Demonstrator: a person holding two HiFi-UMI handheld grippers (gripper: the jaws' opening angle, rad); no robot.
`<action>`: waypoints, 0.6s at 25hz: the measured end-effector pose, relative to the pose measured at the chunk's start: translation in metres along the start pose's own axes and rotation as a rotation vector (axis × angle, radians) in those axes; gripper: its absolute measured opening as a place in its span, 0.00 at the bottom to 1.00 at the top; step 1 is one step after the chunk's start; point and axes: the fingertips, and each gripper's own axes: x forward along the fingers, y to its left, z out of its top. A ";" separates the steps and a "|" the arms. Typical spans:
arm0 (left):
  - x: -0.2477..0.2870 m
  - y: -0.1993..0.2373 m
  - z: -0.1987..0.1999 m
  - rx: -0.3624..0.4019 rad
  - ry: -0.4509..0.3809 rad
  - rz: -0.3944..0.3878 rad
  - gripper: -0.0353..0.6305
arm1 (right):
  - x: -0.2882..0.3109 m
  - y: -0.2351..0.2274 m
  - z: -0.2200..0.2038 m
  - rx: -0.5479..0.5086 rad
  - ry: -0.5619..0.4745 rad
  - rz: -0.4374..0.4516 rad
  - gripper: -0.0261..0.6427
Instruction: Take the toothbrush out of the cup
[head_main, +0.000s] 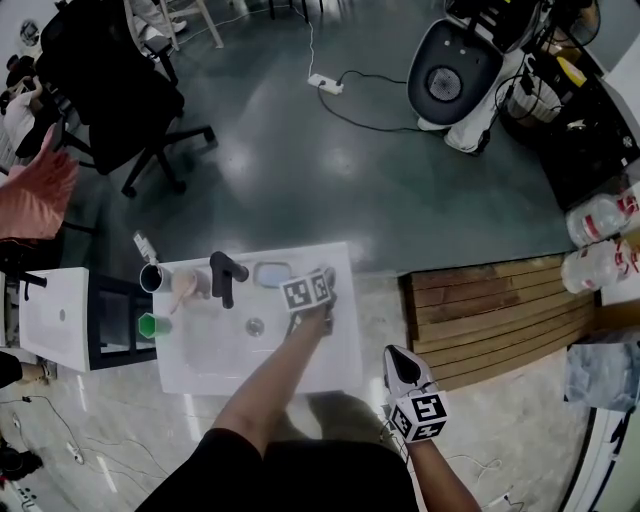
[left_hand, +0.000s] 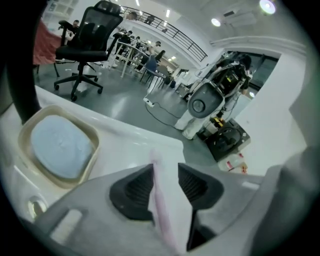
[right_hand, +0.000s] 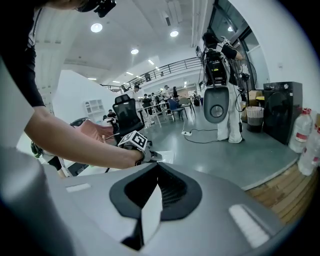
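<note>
**Toothbrush clear of the cup, between open jaws**

Toothbrush (left_hand: 158, 196), a pale pink handle, lies between the left gripper's (left_hand: 165, 171) jaws. The jaws stand apart, and the handle lies against one pad, clear of the other. This is over the white sink unit's (head_main: 200, 362) back right corner, near the soap dish (left_hand: 60, 146). The dark cup (head_main: 152, 278) stands well apart at the back left corner. The right gripper's (right_hand: 157, 170) jaws are closed on nothing, off the sink's right side.

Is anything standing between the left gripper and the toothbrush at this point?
Nothing visible does. A pale pink handle, apparently the toothbrush, lies between the parted jaws of the left gripper, over the white sink top beside the soap dish and away from the cup.
</note>
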 end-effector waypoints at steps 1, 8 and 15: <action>0.000 -0.001 0.000 0.007 0.001 -0.003 0.30 | 0.000 0.000 0.000 -0.001 0.000 0.001 0.04; -0.008 0.000 0.000 0.020 -0.002 0.005 0.33 | -0.006 0.006 0.004 -0.006 -0.007 0.006 0.04; -0.015 0.004 -0.002 0.038 -0.013 0.001 0.34 | -0.009 0.011 -0.003 -0.011 -0.004 0.013 0.04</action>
